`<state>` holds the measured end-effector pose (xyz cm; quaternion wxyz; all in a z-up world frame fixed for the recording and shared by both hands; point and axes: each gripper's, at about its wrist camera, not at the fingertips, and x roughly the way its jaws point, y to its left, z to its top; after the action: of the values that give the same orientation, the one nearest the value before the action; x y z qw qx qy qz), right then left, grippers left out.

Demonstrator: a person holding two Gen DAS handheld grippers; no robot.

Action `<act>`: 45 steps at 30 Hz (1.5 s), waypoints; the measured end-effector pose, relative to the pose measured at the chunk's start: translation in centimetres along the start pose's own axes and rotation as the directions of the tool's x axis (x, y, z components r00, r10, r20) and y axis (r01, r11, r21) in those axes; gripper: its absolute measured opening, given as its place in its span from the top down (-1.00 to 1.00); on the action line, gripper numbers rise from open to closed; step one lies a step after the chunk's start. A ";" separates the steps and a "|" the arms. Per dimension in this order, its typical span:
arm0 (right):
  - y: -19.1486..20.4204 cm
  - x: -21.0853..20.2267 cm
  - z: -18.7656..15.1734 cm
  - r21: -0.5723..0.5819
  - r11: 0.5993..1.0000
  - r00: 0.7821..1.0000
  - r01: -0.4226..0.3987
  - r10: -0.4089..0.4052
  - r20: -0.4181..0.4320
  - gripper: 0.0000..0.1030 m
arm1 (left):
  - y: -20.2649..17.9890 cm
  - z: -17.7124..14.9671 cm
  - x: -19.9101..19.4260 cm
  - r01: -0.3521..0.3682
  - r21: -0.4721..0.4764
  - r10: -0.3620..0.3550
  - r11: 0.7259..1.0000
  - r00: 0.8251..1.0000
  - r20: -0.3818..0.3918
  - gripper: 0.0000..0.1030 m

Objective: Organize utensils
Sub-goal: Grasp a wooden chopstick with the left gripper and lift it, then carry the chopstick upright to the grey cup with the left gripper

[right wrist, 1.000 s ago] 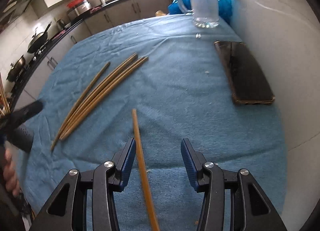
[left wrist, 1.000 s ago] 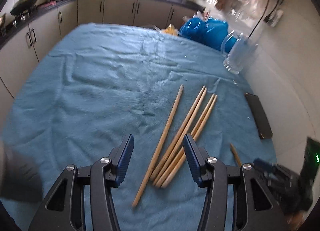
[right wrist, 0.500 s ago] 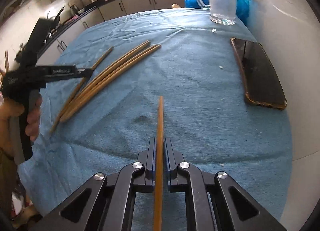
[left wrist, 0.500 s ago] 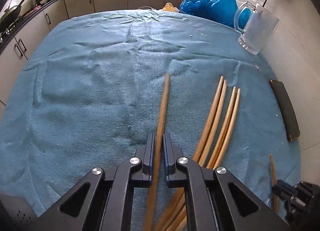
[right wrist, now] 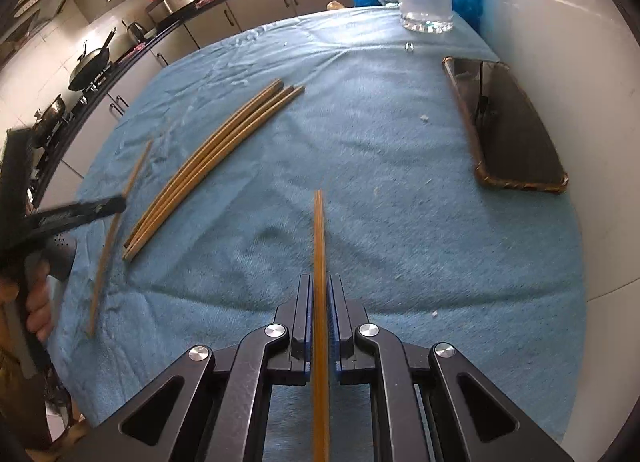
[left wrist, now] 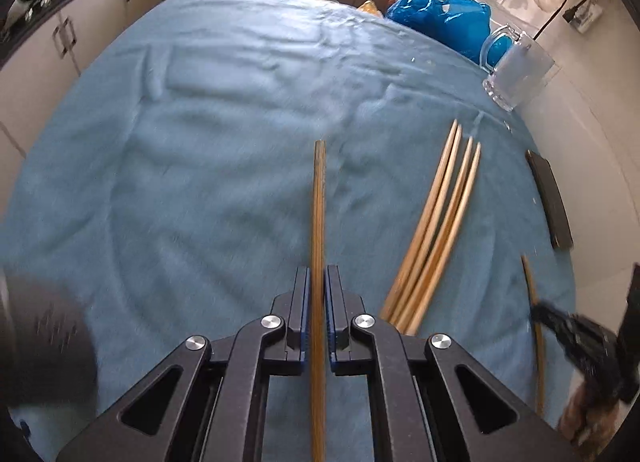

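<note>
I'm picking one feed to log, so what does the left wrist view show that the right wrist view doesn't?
Only the left wrist view: the left gripper shut on its chopstick, seen straight down the fingers.

Only the right wrist view: the right gripper shut on its own chopstick, plus the wok on the counter.

Both: four loose chopsticks on the blue cloth, the glass mug, the phone and the blue bag.
</note>
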<state>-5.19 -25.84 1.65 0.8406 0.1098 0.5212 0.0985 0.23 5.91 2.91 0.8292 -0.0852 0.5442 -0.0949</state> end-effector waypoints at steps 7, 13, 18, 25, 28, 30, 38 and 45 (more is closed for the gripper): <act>1.3 0.0 -0.5 -0.005 1.000 0.999 0.024 -0.024 -0.025 0.84 | 0.0 -4.9 -1.9 0.010 0.039 -0.008 0.999 0.999 -0.044 0.88; 1.9 0.1 -0.2 -0.023 0.996 0.993 0.088 -0.090 -0.072 0.84 | -0.7 -4.0 -1.6 -0.026 0.073 0.028 0.997 0.999 -0.039 0.86; 2.5 0.9 1.1 -0.056 0.989 0.983 0.140 -0.146 -0.115 0.80 | -1.9 -2.5 -0.3 -0.073 0.114 0.079 0.991 0.996 -0.043 0.85; 3.2 2.4 3.8 -0.107 0.980 0.958 0.169 -0.189 -0.216 0.56 | -2.2 -0.8 0.5 -0.085 0.116 0.092 0.990 0.994 -0.051 0.85; 4.0 2.9 4.3 -0.150 0.978 0.948 0.146 -0.181 -0.261 0.30 | -2.2 -0.7 0.6 -0.083 0.130 0.089 0.988 0.995 -0.043 0.85; 4.8 3.1 4.1 -0.197 0.965 0.940 0.173 -0.222 -0.259 0.30 | -2.2 -0.8 0.6 -0.080 0.144 0.087 0.986 0.996 -0.037 0.85; 4.8 2.5 3.5 -0.171 0.969 0.951 0.181 -0.216 -0.220 0.69 | -2.3 -1.2 0.6 -0.071 0.157 0.071 0.985 0.997 0.008 0.79; 6.1 1.2 0.9 -0.183 0.968 0.973 0.170 -0.194 -0.126 0.87 | -1.6 -2.5 -1.0 0.005 0.127 -0.010 0.992 0.999 0.039 0.87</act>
<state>-4.16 -19.73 2.74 0.8130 -0.0185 0.5774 0.0729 -2.60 4.51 3.22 0.8432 -0.0364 0.5201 -0.1307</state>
